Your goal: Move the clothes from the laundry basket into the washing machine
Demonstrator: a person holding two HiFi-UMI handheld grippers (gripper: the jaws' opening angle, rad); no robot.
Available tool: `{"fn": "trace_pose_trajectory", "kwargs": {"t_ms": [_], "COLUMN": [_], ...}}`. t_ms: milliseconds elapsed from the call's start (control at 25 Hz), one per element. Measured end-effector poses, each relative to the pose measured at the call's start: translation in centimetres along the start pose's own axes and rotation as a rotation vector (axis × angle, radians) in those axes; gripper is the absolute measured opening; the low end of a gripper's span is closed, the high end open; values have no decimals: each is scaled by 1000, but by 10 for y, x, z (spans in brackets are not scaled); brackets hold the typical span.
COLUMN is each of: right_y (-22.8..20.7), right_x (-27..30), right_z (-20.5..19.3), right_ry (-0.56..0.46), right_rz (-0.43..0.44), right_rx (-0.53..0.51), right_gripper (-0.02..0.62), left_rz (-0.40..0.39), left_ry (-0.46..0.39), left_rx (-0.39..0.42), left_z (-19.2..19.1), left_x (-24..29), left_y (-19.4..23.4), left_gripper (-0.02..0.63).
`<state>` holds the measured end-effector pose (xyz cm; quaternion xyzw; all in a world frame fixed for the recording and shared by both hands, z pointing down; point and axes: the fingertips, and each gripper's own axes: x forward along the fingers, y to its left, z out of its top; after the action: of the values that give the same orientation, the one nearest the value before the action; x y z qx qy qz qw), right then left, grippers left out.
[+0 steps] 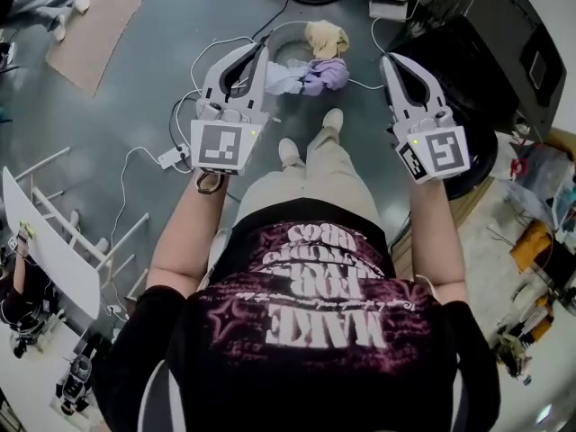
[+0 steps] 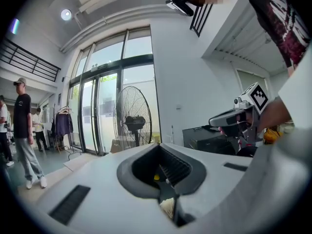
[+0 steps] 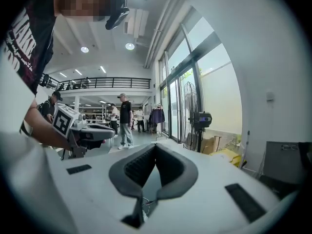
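The left tool (image 1: 260, 50) and right tool (image 1: 390, 59) are both hovering closed and empty. Clothes (image 1: 315, 68) are lying on the floor (image 1: 162, 52) ahead, between them. Behind them, a shirt (image 1: 315, 367) is showing "MAKE".

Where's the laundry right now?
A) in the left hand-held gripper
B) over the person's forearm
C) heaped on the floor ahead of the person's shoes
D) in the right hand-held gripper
C: the heap of lavender, beige and white clothes lies on the grey floor beyond the shoes; the left hand-held gripper and right hand-held gripper are both shut on nothing.
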<state>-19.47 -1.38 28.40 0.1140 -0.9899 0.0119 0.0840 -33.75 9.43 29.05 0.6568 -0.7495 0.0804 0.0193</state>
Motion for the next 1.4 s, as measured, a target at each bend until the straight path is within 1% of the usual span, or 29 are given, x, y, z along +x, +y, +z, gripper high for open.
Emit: {"fn": "trace_pose_trajectory", "kwargs": {"t_ms": [240, 480, 560, 680, 800, 1080, 1400], "right_y": [-14, -13, -12, -14, -15, -17, -26], "right_x": [23, 40, 44, 51, 54, 54, 59], "right_z": [-29, -55, -63, -75, -88, -124, -179], "right_ry": [20, 42, 48, 53, 63, 110, 152], "right_rz": [32, 63, 72, 73, 77, 76, 66], "right_rx": [11, 25, 30, 47, 55, 50, 89], "right_gripper": [5, 5, 5, 5, 5, 5, 5], "left_rz": [-3, -22, -26, -33, -37, -11, -6], "left_ry": [15, 46, 61, 69, 73, 75, 117], "left_rx": [6, 9, -1, -20, -19, -27, -37], "left_z": [-17, -46, -56, -65, -72, -94, -136], "left_x": [25, 41, 47, 55, 63, 72, 77], "left_y": [-4, -12, -13, -13, -14, -7, -15], "left_gripper": [6, 5, 5, 5, 5, 5, 5]}}
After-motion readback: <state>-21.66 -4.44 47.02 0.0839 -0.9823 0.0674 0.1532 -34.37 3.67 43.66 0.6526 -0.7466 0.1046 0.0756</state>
